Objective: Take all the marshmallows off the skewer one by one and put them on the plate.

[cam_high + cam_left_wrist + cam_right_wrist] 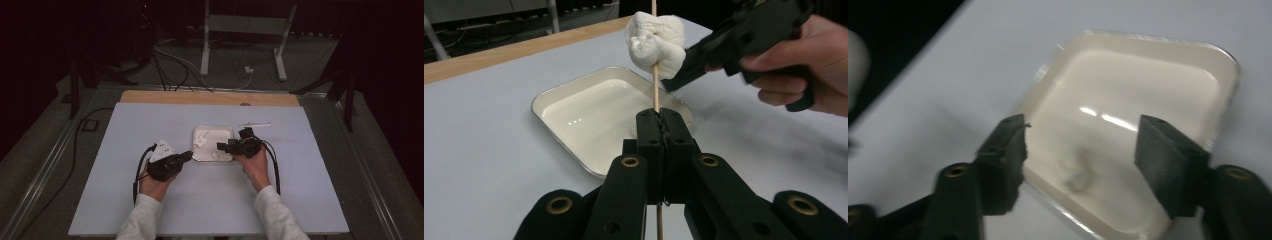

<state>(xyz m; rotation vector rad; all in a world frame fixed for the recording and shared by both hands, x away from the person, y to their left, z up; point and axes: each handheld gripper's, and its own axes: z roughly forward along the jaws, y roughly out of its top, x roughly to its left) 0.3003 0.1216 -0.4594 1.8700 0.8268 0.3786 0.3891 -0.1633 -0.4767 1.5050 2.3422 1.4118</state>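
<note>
At the centre of the left gripper view, the left gripper (659, 125) pinches a skewer (655, 87) carrying a marshmallow (655, 42) above the tray (574, 95). The right gripper (1080, 145) is spread, nothing between its jaws.

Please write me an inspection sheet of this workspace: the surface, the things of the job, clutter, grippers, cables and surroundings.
Surface: pale table, wooden strip along the far edge.
Job's things: white marshmallow on a thin wooden skewer held upright; cream square tray with a small white piece inside.
Clutter: a spare stick beyond the tray.
Grippers: left gripper shut on the skewer; right gripper open over the tray, holding nothing.
Cables: black cable trails from each gripper.
Surroundings: dark room, white stand, floor cables.
</note>
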